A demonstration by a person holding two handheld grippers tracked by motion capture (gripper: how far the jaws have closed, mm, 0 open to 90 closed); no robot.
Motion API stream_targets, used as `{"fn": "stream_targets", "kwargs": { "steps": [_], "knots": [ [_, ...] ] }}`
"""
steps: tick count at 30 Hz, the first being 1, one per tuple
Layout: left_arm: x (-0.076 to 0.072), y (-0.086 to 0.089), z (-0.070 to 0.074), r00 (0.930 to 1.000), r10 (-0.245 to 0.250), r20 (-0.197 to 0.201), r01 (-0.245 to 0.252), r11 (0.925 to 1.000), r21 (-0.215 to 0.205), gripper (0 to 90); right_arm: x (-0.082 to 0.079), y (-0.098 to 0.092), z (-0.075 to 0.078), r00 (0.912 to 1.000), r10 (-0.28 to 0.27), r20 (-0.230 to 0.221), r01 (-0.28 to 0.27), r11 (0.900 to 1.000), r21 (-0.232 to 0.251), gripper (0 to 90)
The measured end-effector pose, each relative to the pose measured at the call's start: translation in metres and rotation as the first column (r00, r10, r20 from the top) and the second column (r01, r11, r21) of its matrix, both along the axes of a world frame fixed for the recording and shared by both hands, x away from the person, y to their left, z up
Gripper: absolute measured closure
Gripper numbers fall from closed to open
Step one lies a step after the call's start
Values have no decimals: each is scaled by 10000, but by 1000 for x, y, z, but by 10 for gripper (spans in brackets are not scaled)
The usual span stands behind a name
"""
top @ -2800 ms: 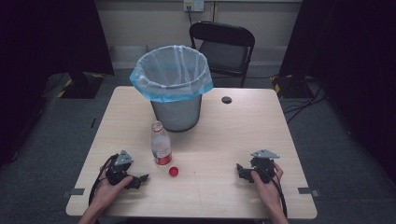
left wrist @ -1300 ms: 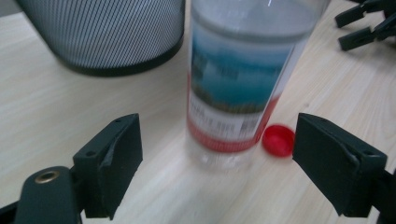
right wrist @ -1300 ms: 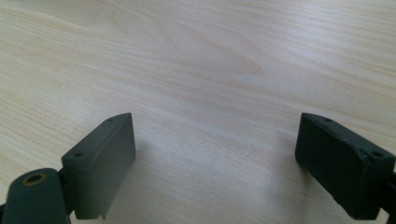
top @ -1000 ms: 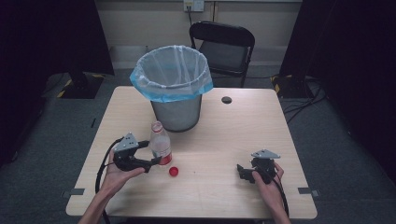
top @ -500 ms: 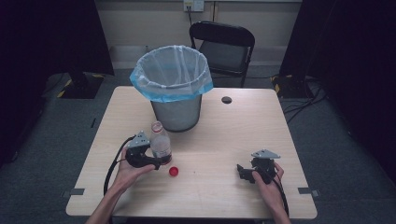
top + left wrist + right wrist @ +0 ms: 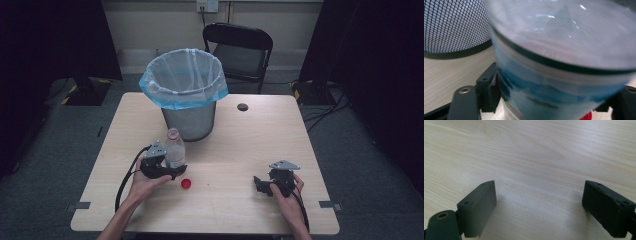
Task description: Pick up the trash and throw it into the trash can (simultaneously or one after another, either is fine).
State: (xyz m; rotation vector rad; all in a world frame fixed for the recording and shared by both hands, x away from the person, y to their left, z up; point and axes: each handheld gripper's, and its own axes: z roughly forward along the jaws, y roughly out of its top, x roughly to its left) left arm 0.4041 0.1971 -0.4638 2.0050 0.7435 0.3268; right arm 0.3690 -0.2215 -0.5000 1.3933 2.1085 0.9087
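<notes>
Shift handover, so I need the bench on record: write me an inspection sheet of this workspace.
Surface: pale wooden table, with a dark round hole near its far edge.
Job's things: clear plastic bottle, upright and uncapped, in front of the mesh bin lined with a blue-rimmed bag; red cap lying loose on the table beside the bottle.
Clutter: nothing seen.
Grippers: left hand-held gripper has just been closing, its jaws on either side of the bottle's label and touching it; right hand-held gripper open over bare wood.
Cables: one black cable trails from the left gripper; others lie on the floor at right.
Surroundings: black folding chair behind the table, grey carpet, dark curtains.
</notes>
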Motion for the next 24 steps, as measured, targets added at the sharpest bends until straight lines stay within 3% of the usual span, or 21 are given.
{"fn": "stream_targets", "kwargs": {
  "steps": [7, 12, 18, 24],
  "knots": [
    [-2, 5, 1, 10000, 20, -6, -20, 9999, -137, 287, 0, 0, 0, 10000, -3, 0, 3, 10000, -2, 115],
    [-4, 10, 3, 9999, 12, -167, -25, 9968, -805, 288, 0, 0, 0, 10000, -2, 0, 2, 10000, -1, 115],
    [-7, 11, 11, 9998, -207, -30, 200, 9882, -1522, 288, 0, 0, 0, 10000, -1, 0, 1, 10000, 0, 115],
    [-11, 13, 20, 9998, -195, 64, 203, 9809, -1933, 288, 0, 0, 0, 10000, -2, 1, 2, 10000, -2, 115]
  ]
}}
